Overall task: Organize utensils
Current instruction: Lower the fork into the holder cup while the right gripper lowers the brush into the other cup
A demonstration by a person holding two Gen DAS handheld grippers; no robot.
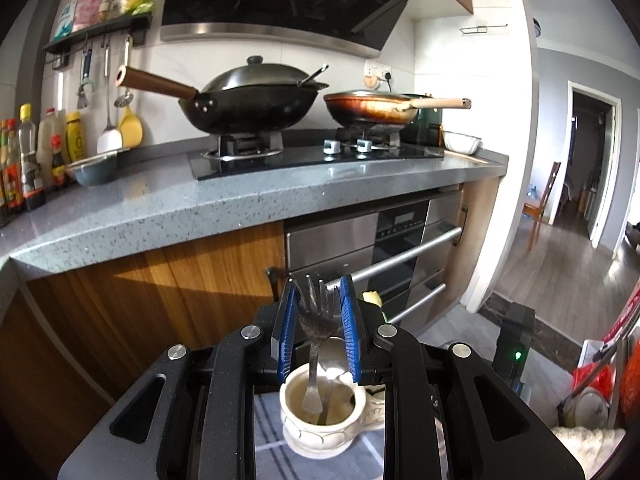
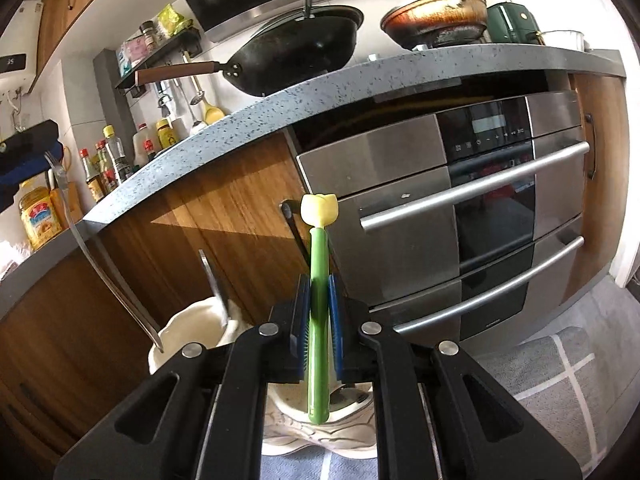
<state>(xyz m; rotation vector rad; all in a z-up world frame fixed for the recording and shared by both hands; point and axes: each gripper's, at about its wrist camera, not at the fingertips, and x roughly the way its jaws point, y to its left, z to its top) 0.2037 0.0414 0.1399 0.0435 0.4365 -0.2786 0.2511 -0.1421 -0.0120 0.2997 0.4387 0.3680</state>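
**While both tools carry utensils: sorting partly done, placing left**

Though a fork (image 1: 316, 320) and a spoon (image 1: 332, 354) already stand in a white ceramic cup (image 1: 320, 416), not finished, by the look of things. Cup seen low in the left wrist view, between and below the tool arms, above a grey checked mat (image 1: 276, 452) on the floor; cannot tell whether resting or carried. Fork tines up, handle down in the cup, spoon bowl leaning beside the fork.

Left tool (image 1: 320, 320): blue pads set narrowly apart, flanking the fork head. Tines between the pads; firm pinch or loose bracketing not clear from this angle.

Right tool (image 2: 318, 320): nearly closed, clamped on a green-handled utensil (image 2: 318, 304) topped by a yellow tulip-shaped end (image 2: 319, 210), held upright, lower tip hanging past the pads. Working end not identifiable.

Second white holder (image 2: 192, 332) at lower left of the right wrist view, with two metal handles (image 2: 216, 284) sticking up. Below the right tool, more white ceramic, partly hidden.

Judged remaining: green utensil not yet set in a holder; fork possibly not yet released. Grey speckled tabletop (image 2: 320, 76) above carries pans, no loose cutlery visible.
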